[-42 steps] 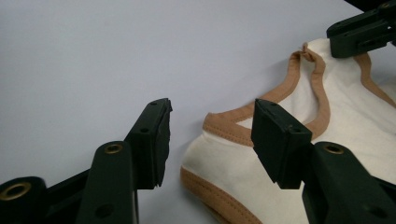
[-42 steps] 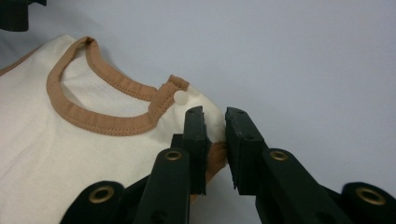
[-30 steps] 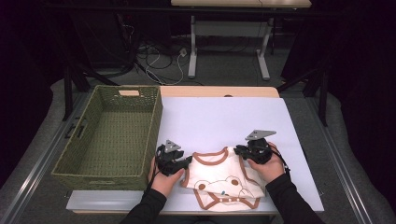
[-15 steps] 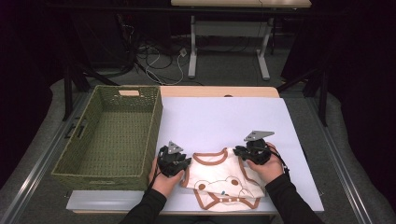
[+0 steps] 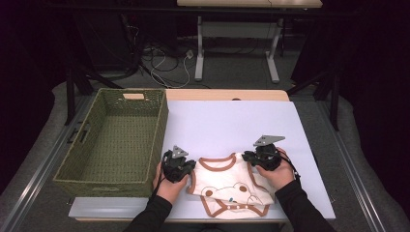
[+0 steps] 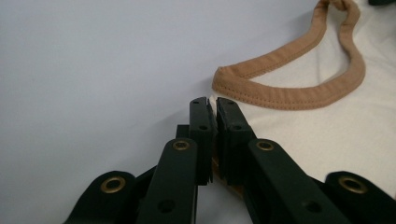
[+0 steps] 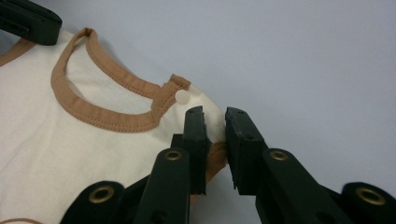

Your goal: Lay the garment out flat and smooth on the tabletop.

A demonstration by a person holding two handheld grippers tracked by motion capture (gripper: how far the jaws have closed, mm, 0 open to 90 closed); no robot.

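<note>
One cream baby garment [image 5: 227,186] with tan trim and a bear face print is lying flat near the front edge of the bench [image 5: 232,123]. The left tongs [image 6: 211,105] have just been closing and are pinching its left shoulder edge, jaws nearly together. The right tongs [image 7: 215,116] are gripping the tan-trimmed right shoulder, jaws narrow, beside one white snap [image 7: 181,96]. Two tongs are working in all. One woven green rectangular basket [image 5: 116,140] is sitting at the left.
</note>
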